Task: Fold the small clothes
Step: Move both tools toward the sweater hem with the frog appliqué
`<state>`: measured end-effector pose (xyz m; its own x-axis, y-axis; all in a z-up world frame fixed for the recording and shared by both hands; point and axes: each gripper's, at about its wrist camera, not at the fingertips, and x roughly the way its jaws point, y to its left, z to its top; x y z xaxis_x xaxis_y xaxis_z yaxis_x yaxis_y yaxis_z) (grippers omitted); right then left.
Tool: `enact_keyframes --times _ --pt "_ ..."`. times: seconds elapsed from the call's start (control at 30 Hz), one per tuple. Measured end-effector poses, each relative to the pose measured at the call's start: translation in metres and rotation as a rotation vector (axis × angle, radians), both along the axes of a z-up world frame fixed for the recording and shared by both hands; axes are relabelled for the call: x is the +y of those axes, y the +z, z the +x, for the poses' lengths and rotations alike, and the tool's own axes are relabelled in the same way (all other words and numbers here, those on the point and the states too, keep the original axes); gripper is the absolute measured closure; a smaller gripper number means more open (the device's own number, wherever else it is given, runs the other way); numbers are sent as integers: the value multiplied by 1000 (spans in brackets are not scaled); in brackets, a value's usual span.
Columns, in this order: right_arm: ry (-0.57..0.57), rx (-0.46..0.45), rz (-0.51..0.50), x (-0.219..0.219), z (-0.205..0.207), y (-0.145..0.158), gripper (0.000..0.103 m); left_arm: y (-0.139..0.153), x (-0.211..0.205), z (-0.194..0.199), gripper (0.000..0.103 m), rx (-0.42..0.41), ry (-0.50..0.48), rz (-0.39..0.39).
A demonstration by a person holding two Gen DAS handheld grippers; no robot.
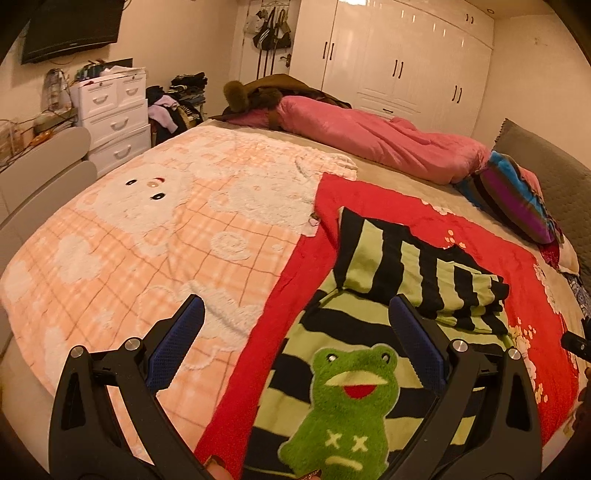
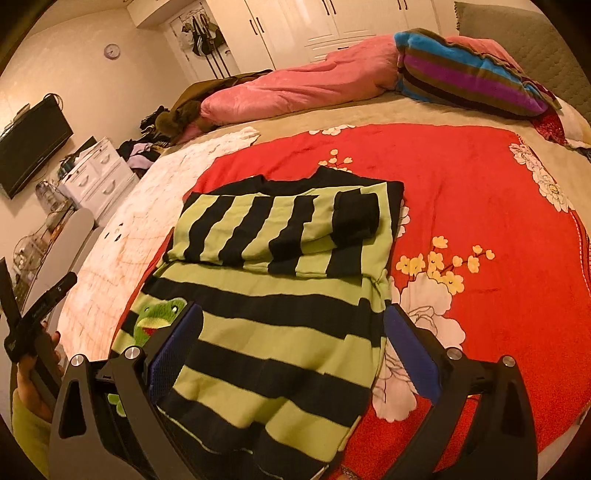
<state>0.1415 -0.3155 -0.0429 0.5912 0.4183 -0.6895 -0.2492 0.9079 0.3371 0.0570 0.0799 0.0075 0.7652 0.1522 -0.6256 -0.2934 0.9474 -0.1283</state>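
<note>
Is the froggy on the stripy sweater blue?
No, the frog patch on the striped sweater is bright green, with a red mouth and white crosses on its belly.

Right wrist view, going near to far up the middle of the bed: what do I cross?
Striped sweater body → its folded-over sleeves → red floral blanket → pink quilt → white wardrobe.

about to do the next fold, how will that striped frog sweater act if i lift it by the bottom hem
The striped sweater will probably go floppy and sag between the grip points: it lies limp and rumpled on the red blanket. The sleeves folded across the chest are loose, so they may slide off if lifted steeply. The plush frog patch likely makes that side slightly heavier.
</note>
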Motion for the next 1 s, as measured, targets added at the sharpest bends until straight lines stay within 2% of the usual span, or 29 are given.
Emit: enact_keyframes --times 0.17,0.4,0.6,0.7,0.9,1.0 --pt "17 15 -10 -2 -11 -4 5 -1 4 -9 9 25 1 1" --pt "36 63 -34 -7 -29 -20 5 -12 14 -21 9 68 1 -47" --pt "73 152 -51 -6 -53 -44 5 -28 18 -30 9 124 -8 -58" --pt "81 227 -41 -5 -64 -60 5 -37 19 -34 9 155 -19 -71" --pt "110 344 -23 2 -78 -82 5 -53 13 -42 9 232 -51 -38" --pt "136 359 -29 8 -83 -85 5 -61 11 -47 9 267 -61 -29"
